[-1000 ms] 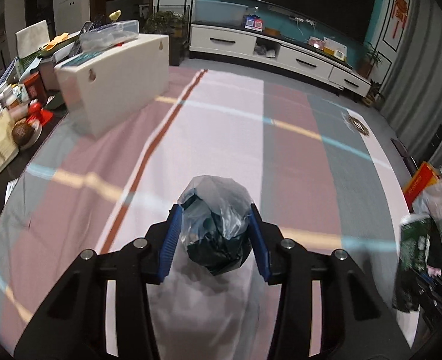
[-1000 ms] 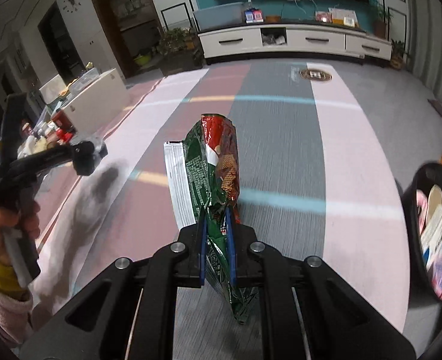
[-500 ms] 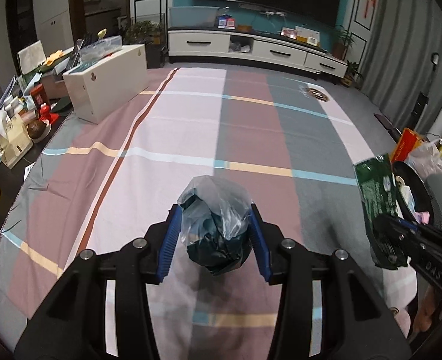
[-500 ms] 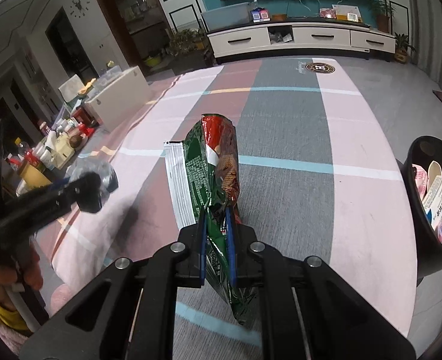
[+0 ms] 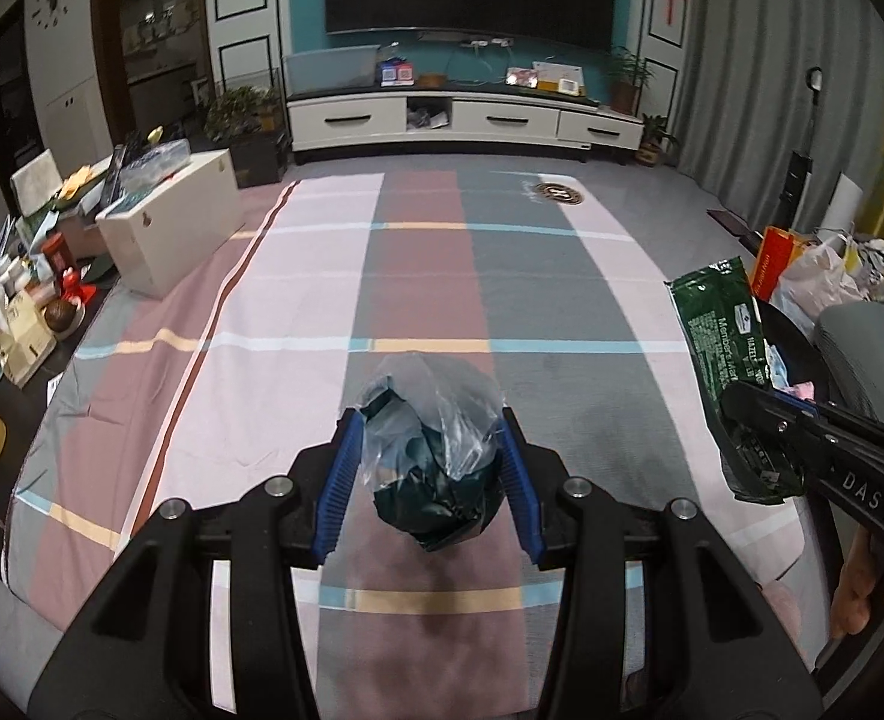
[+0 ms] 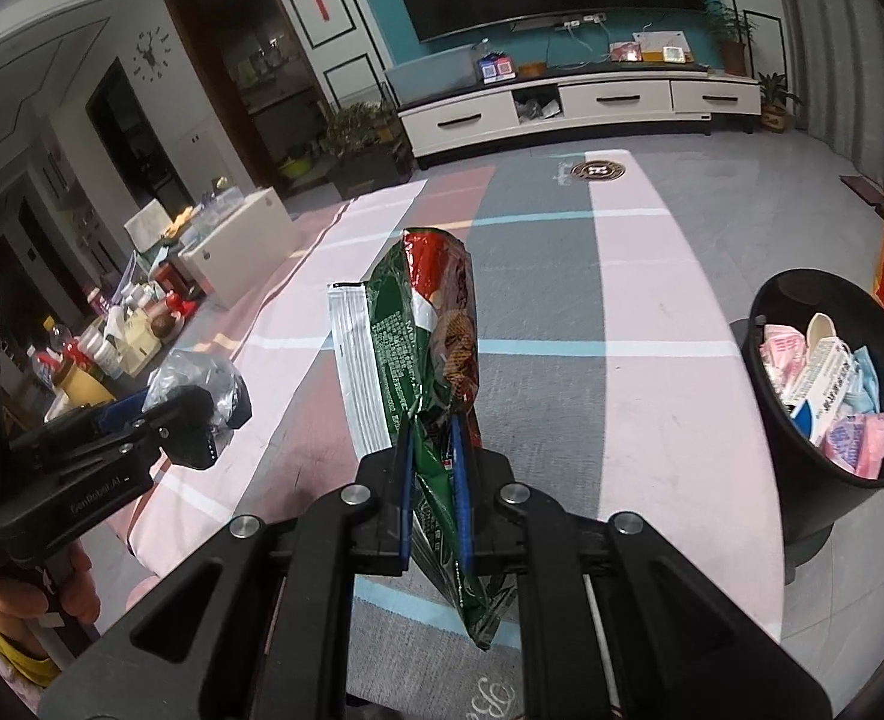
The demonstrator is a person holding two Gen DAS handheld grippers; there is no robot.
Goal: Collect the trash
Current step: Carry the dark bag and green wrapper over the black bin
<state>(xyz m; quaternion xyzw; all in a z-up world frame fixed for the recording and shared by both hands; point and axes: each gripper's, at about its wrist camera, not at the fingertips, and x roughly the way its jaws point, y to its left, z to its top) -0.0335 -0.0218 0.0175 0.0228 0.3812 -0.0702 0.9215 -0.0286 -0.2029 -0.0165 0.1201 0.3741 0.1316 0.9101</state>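
— So where does each piece of trash sit right now?

— Both are off the striped cloth (image 5: pixel 429 252). The left gripper (image 5: pixel 429 480) is clamped on a crumpled plastic bag (image 5: pixel 432 438), its blue pads pressing the bundle's sides. The right gripper (image 6: pixel 435 480) is pinched fully closed on a green snack wrapper (image 6: pixel 426 336), which stands up above the jaws with its tail hanging below.

— How do they handle?

— Both look very light. The bag is soft and springy, I judge; it squashes rather than resists, so a hold across its thick middle suits it. The wrapper is thin, slick foil that flops, and gripping it near a crease, as now, seems safest against sliding.

— And the bin?

— A black trash bin (image 6: pixel 766 324) stands to the right, partly filled with wrappers, near the right gripper. Dropping from directly over the opening should matter, since light scraps drift.
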